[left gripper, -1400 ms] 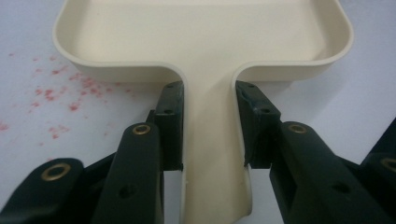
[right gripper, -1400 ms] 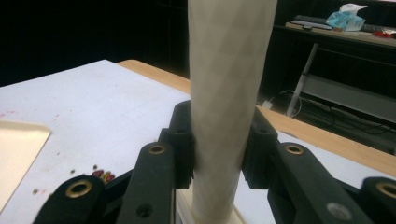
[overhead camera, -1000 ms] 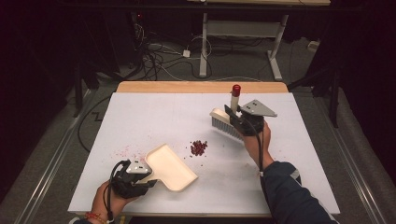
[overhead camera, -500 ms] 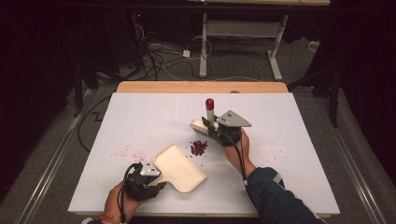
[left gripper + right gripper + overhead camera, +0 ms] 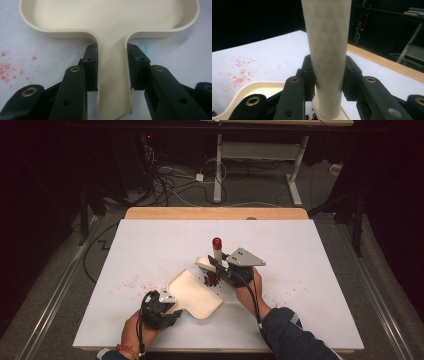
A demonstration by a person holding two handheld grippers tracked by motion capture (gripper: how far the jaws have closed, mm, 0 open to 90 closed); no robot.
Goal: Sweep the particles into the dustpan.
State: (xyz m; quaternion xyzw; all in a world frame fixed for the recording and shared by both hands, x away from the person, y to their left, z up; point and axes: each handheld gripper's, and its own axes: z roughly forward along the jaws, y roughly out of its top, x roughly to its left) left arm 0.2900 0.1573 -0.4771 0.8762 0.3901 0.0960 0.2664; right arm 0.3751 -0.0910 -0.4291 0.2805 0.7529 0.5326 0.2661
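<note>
A cream dustpan (image 5: 192,292) lies on the white table, its mouth toward a small pile of dark red bits (image 5: 212,279). My left gripper (image 5: 172,308) is shut on its handle (image 5: 112,75), with a pad against each side. My right gripper (image 5: 221,265) is shut on the upright cream handle (image 5: 328,50) of a brush (image 5: 217,251) with a red tip. The brush head (image 5: 202,262) sits just behind the pile, close to the dustpan's far corner. In the right gripper view the pan's rim (image 5: 249,90) and a few red bits (image 5: 310,116) lie below the jaws.
Faint red specks (image 5: 131,282) are scattered on the table (image 5: 310,270) left of the dustpan. A wooden strip (image 5: 215,213) runs along the far edge. Beyond it are cables and desk legs on a dark floor.
My right gripper has carried the brush left and down, from the table's right side to just behind the red pile. My left gripper has slid the dustpan to the right, toward the pile.
</note>
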